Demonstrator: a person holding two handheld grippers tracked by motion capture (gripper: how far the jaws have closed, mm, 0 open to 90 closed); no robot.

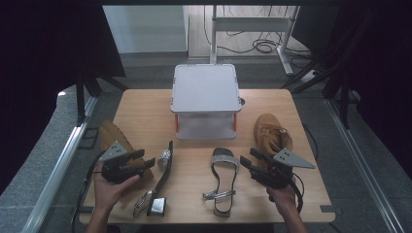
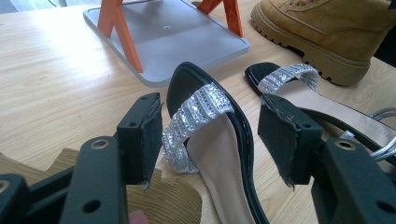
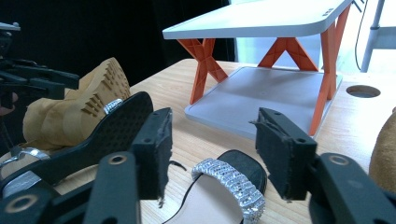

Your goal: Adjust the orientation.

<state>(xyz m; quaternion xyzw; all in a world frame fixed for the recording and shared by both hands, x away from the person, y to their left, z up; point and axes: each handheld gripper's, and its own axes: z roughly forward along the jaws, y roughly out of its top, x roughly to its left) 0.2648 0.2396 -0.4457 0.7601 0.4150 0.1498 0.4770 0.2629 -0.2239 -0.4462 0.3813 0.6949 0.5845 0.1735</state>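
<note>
The left tool (image 1: pixel 148 162) is wide open and holds nothing; the left sandal (image 2: pixel 210 140) lies on its side right in front of it, its strap between the jaws but not pressed. Its long axis runs away from the person, toe towards the rack (image 1: pixel 206 99). The right tool (image 1: pixel 248 160) is also wide and empty, just right of the flat sandal (image 1: pixel 222 179), which points the same way. Each hand is nearest to its own sandal. One boot (image 1: pixel 272 133) stands right, another boot (image 1: pixel 114 138) lies left. The wooden counter (image 1: pixel 194 204) has free space; the room around is dark.
</note>
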